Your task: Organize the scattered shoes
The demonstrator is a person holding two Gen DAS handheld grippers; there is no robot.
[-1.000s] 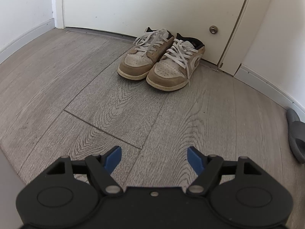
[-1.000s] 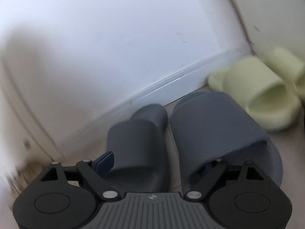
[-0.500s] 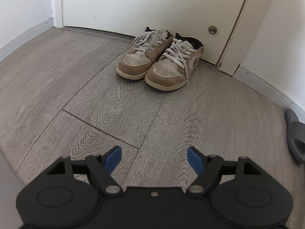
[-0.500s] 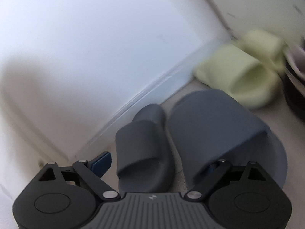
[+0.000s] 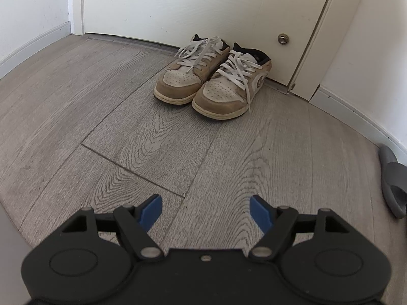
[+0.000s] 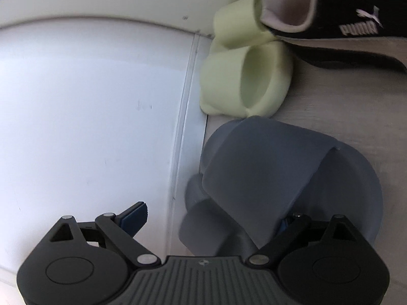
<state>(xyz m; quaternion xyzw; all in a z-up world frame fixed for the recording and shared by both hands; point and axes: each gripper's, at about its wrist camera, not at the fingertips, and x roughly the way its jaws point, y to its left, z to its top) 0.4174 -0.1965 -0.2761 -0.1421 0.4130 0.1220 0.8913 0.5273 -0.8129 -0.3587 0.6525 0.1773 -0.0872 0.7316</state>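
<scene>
A pair of tan and white sneakers (image 5: 212,81) stands side by side against the white door. My left gripper (image 5: 206,208) hovers open over bare floor well short of them. In the right wrist view, two grey slides lie by the baseboard: a large near one (image 6: 279,162) and a second one (image 6: 203,226) partly behind it. My right gripper (image 6: 211,218) is rolled sideways and open. Its right finger is tucked under the near slide's strap, while its left finger (image 6: 134,216) is free in front of the wall.
Pale green slides (image 6: 244,76) sit by the baseboard (image 6: 188,127) beyond the grey ones, and a black sneaker (image 6: 343,25) overlaps them. One grey slide (image 5: 393,178) shows at the right edge of the left wrist view. A door stop (image 5: 282,38) is on the door.
The right wrist view has rolled, so wall and baseboard now stand on the left. The green slides and the black sneaker have come closer into view. The left view is unchanged.
</scene>
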